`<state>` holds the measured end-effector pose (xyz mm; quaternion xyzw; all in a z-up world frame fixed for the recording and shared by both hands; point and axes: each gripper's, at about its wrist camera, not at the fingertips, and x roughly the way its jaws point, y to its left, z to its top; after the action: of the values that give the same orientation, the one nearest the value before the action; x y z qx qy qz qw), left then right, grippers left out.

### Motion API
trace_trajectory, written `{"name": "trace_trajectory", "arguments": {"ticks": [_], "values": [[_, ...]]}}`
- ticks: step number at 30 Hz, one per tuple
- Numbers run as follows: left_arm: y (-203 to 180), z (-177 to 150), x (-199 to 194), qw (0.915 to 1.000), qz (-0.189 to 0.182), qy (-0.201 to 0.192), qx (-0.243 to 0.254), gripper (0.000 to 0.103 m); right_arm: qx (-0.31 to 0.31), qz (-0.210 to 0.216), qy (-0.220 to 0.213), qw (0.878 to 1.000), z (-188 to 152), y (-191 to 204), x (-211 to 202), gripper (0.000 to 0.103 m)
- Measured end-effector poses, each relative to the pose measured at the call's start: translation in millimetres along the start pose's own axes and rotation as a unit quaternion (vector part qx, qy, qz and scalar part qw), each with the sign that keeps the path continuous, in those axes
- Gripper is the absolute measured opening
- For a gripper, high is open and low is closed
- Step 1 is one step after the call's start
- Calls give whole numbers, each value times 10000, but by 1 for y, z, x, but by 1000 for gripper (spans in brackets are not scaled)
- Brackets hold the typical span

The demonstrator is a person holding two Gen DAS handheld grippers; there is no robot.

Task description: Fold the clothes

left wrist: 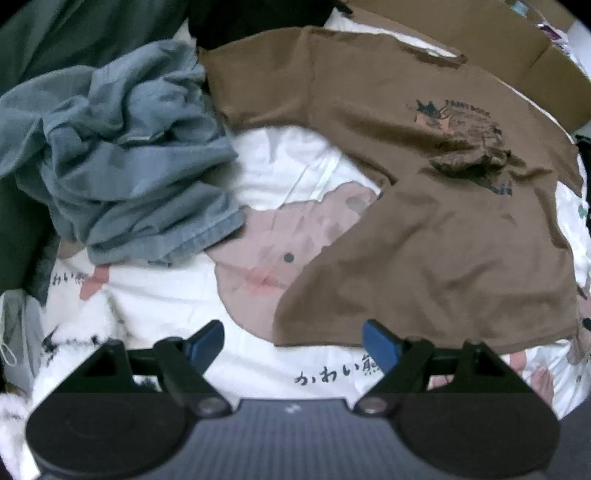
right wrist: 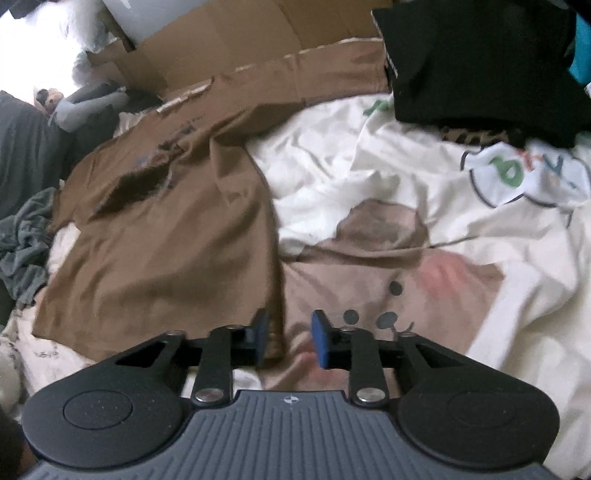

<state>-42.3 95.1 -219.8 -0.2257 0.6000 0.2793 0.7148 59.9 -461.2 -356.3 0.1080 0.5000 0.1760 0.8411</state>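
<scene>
Looking through the left wrist camera, we see the brown tee (left wrist: 424, 221) spread flat across the centre and right of the frame on a white printed sheet (left wrist: 177, 295), its dark chest print at right. The left gripper (left wrist: 293, 341) is at the bottom with its jaws wide apart — the tee's lower corner lies just above the gap, and nothing is pinched. A crumpled blue-grey garment (left wrist: 122, 155) fills the left of this view, partly over the sheet.

From the right wrist camera we find the same tee (right wrist: 159, 258) on the left half of the frame, with cardboard (right wrist: 229, 33) along the top. The right gripper (right wrist: 290, 339) has its jaws narrowed but not together; the tee's hem edge sits against the left pad, though we cannot tell if it is clamped. Only this view shows the black garment (right wrist: 480, 66) at upper right — and the sheet's green lettering (right wrist: 517, 170) below it.
</scene>
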Motion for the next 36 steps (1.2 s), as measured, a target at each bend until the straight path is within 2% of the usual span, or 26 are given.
{"name": "trace_trajectory", "arguments": {"ticks": [8,13,32,34,36], "values": [[5,5,12,9997,203,159,23,84,143,100,-22,9998,-11,5,28,19],[3,6,17,9994,267,192,111,84,77,-60,94,9999,-19,10,34,21],[3,-1,40,9998,24,179,-101,84,318,23,363,9988,-17,19,37,23],[4,-2,41,9998,17,168,-141,84,394,52,368,9985,-14,19,35,25],[6,-5,42,9997,23,175,-164,84,511,104,321,9981,-13,18,32,39]]}}
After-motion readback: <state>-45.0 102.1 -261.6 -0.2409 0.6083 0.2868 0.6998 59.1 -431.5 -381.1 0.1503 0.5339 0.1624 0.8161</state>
